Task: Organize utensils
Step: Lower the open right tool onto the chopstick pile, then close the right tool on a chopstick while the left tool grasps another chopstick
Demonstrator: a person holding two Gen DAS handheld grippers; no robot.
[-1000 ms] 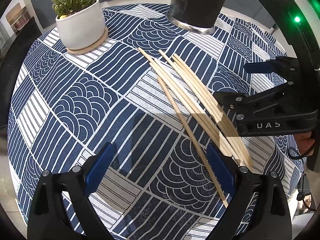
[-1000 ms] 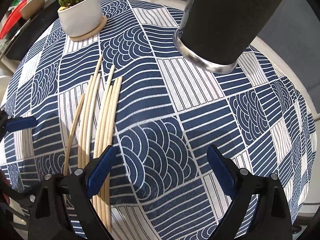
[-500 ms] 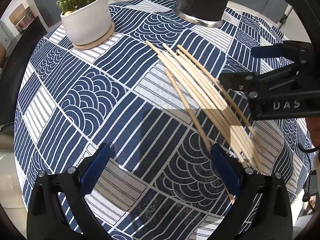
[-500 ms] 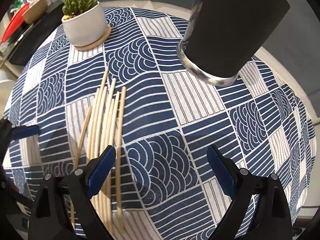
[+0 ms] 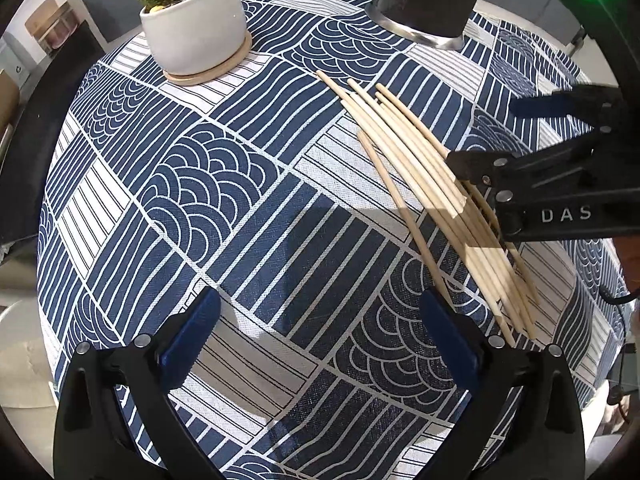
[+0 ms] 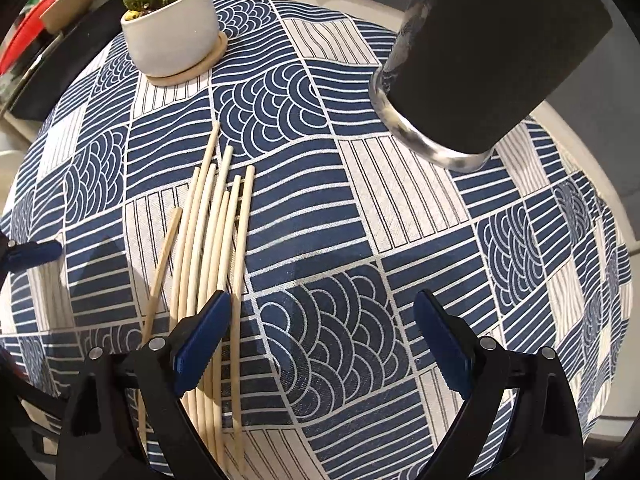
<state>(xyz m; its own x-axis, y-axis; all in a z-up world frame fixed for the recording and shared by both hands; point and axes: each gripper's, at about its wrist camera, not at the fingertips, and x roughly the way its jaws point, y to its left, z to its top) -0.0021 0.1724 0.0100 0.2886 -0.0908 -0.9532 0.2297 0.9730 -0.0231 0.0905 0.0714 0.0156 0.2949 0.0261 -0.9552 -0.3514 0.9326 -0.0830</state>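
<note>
Several pale wooden chopsticks (image 5: pixel 416 168) lie in a loose bundle on the blue-and-white patterned tablecloth; they also show in the right wrist view (image 6: pixel 212 240). A dark cylindrical utensil holder (image 6: pixel 488 52) with a metal base stands at the back; it also shows in the left wrist view (image 5: pixel 428 4). My left gripper (image 5: pixel 316 340) is open and empty, left of the bundle. My right gripper (image 6: pixel 320 340) is open, its left finger over the near ends of the chopsticks. It appears in the left wrist view (image 5: pixel 500 140) above the bundle.
A cactus in a white pot (image 5: pixel 196 28) on a wooden coaster stands at the back left, also in the right wrist view (image 6: pixel 168 28). The round table's edge (image 6: pixel 600 184) curves behind the holder. Shelves with items (image 6: pixel 36 24) lie beyond the table at left.
The right gripper has moved over the chopsticks, and the bundle has shifted and fanned a little. The left gripper has drifted slightly; both stay open.
</note>
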